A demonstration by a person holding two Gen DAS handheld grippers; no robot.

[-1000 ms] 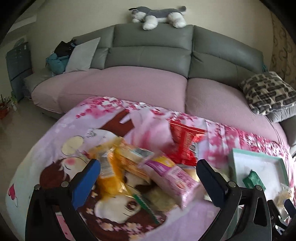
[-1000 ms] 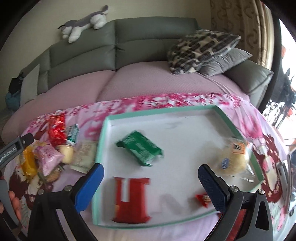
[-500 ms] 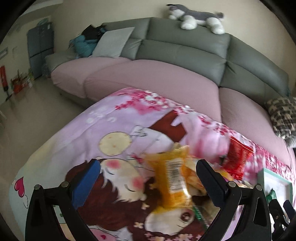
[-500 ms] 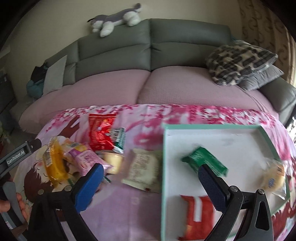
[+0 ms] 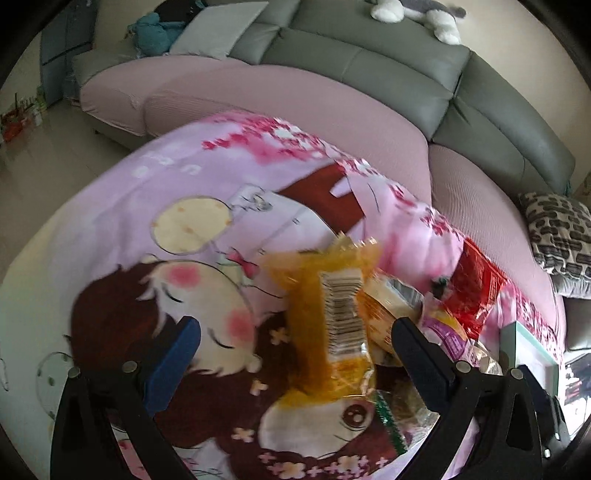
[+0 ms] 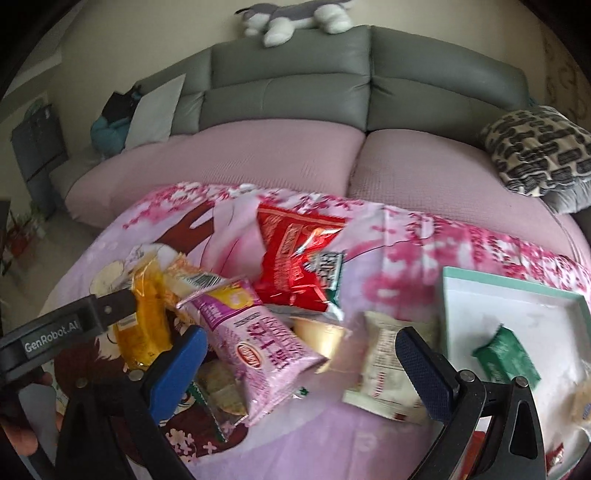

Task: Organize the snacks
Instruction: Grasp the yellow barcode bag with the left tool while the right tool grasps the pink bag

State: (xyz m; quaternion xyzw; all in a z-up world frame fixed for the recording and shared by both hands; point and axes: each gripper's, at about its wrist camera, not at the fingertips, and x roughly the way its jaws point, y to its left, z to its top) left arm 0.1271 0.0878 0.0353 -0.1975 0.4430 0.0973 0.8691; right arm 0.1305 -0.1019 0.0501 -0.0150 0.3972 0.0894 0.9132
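A pile of snacks lies on the pink cartoon cloth. My left gripper (image 5: 295,363) is open, and the yellow packet (image 5: 332,325) lies on the cloth between its blue pads. My right gripper (image 6: 301,373) is open above the purple packet (image 6: 258,343) and a small yellow cup (image 6: 321,336), with nothing gripped. A red packet (image 6: 295,258) sits behind them and a white packet (image 6: 384,369) to the right. The teal-rimmed white tray (image 6: 447,306) at the right holds a green packet (image 6: 506,354). One left finger (image 6: 110,306) shows beside the yellow packet (image 6: 144,325).
A grey and pink sofa (image 6: 288,155) runs behind the cloth-covered surface, with a patterned cushion (image 6: 535,147) at its right end and a plush dog (image 6: 295,18) on top. Bare floor (image 5: 44,147) lies off the left edge. A hand (image 6: 22,428) holds the left gripper.
My right gripper has swung left from over the tray to over the snack pile. My left gripper has shifted left and closer, so the yellow packet now lies between its fingers.
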